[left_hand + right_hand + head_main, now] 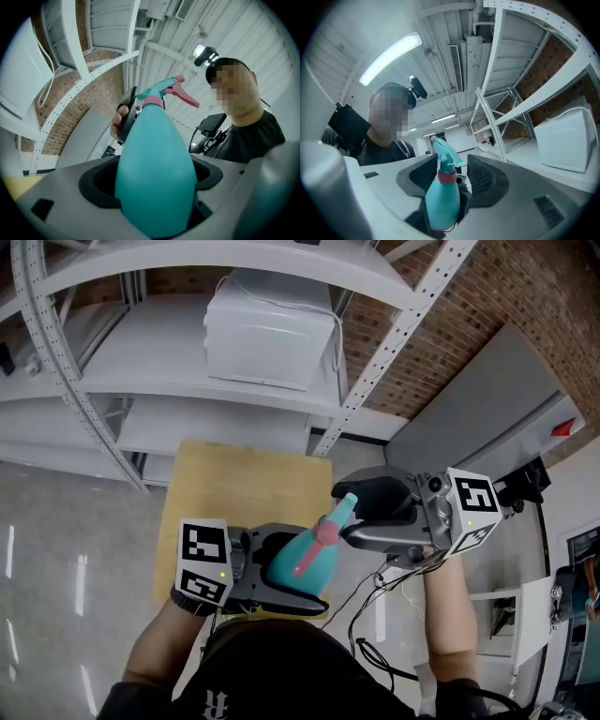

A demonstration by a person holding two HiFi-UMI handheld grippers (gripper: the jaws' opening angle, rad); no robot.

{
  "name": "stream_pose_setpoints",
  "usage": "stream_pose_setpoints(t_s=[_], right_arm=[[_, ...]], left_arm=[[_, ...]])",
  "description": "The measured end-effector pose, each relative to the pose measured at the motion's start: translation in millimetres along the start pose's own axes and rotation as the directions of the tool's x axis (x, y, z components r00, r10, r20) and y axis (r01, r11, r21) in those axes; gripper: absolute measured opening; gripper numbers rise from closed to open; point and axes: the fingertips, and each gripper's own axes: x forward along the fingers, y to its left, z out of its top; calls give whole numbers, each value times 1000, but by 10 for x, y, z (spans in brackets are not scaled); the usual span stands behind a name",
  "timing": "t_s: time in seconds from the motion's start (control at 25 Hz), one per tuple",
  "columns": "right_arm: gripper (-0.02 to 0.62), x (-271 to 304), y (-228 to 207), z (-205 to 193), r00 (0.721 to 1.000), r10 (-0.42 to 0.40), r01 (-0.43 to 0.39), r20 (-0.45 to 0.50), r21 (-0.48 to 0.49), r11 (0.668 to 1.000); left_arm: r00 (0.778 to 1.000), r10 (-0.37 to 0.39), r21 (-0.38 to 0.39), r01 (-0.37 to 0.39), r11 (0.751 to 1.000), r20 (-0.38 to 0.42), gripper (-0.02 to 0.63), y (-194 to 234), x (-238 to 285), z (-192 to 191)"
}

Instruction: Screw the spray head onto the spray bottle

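A teal spray bottle (292,566) leans up and to the right above the table, and my left gripper (314,566) is shut on its fat body. In the left gripper view the bottle (157,178) fills the space between the jaws. Its teal spray head (339,512) with pink collar and pink trigger sits on the neck. My right gripper (342,515) reaches in from the right, one jaw on each side of that head. In the right gripper view the spray head (444,152) stands between the dark pads (487,178), which appear to press on it. The bottle (440,201) hangs beyond them.
A small wooden table (244,493) stands under the grippers. Behind it rises white metal shelving with a white box (272,329) on it. A grey panel (469,427) leans on the brick wall at the right. Black cables (375,615) lie on the floor by my right arm.
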Motion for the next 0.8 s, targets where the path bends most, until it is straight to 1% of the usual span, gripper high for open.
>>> stream_pose_setpoints(t_s=[0.2, 0.36, 0.52, 0.56, 0.6, 0.68, 0.72, 0.76, 0.8], right_arm=[[196, -106, -26, -7, 991, -132, 132, -34, 1, 991], [196, -111, -21, -27, 976, -206, 206, -67, -15, 978], [196, -89, 15, -43, 964, -257, 259, -72, 16, 966], [196, -77, 44, -47, 962, -263, 265, -76, 6, 964], [196, -74, 82, -42, 961, -265, 264, -80, -20, 964], [196, -131, 194, 34, 970, -236, 230, -53, -101, 968], [196, -205, 260, 100, 982, -189, 186, -15, -125, 975], [196, -302, 314, 161, 992, -119, 122, 32, -127, 984], [197, -402, 337, 206, 996, -38, 48, 80, -116, 992]], left_arm=[[995, 92, -39, -90, 995, 36, 423, 202, -95, 71], [989, 150, -19, -150, 989, 14, 423, 290, -109, 56], [979, 206, 6, -205, 979, -7, 423, 363, -117, 27], [980, 199, 14, -199, 980, -13, 423, 357, -121, 22], [984, 176, 21, -176, 984, -17, 423, 329, -123, 21], [995, 94, 30, -93, 995, -25, 423, 199, -107, 23], [999, 40, 34, -39, 999, -32, 423, 103, -88, 24], [999, -21, 35, 22, 999, -39, 423, -10, -65, 24], [995, -87, 30, 89, 996, -46, 423, -134, -37, 22]])
